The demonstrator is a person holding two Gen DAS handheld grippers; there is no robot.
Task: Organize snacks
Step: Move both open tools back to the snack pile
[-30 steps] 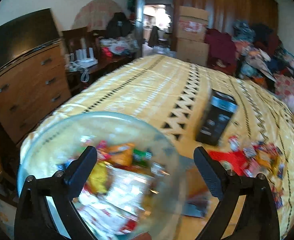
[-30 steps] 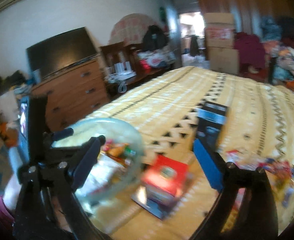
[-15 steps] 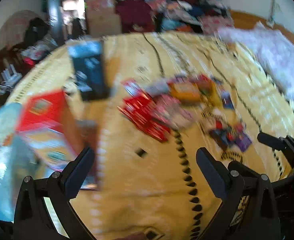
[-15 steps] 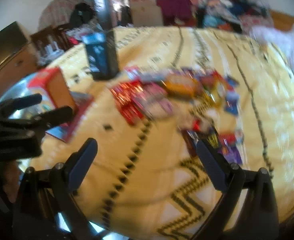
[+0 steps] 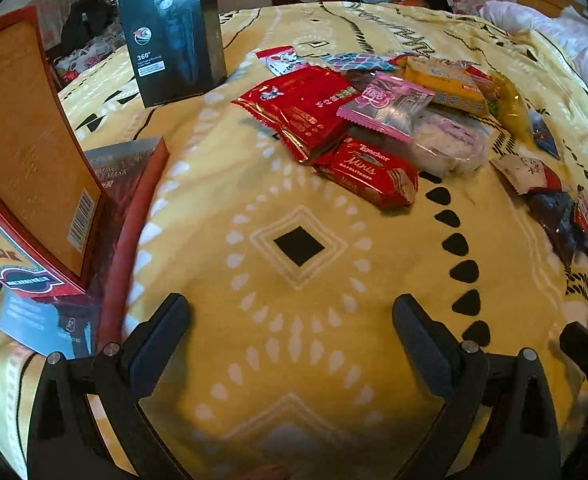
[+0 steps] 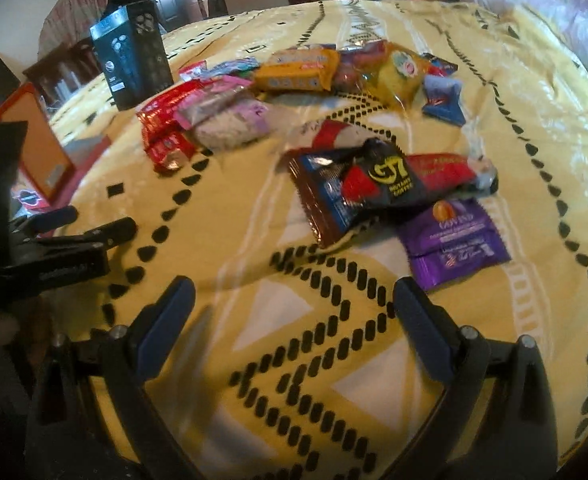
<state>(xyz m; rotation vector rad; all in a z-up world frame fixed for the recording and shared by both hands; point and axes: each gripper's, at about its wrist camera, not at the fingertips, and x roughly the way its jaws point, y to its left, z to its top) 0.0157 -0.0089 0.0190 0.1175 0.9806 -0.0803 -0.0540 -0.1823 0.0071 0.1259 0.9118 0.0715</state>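
Note:
A heap of snack packets lies on a yellow patterned bedspread (image 5: 294, 360). In the left wrist view a red Loacker Minis pack (image 5: 368, 174), red wrappers (image 5: 302, 110) and a pink packet (image 5: 388, 104) lie beyond my open, empty left gripper (image 5: 290, 334). In the right wrist view a dark G7 coffee sachet (image 6: 378, 184) and a purple packet (image 6: 456, 240) lie just ahead of my open, empty right gripper (image 6: 294, 312). The left gripper (image 6: 94, 236) shows at the left edge there.
A black upright box (image 5: 170, 32) stands behind the snacks and also shows in the right wrist view (image 6: 132, 56). A red and orange box (image 5: 26, 152) stands at the left on a flat dark red box (image 5: 122, 208). Clothes and cartons are piled beyond the bed.
Both grippers swung right, away from the glass bowl of snacks and toward the loose packets, then came down closer to the bedspread. Both stayed open.

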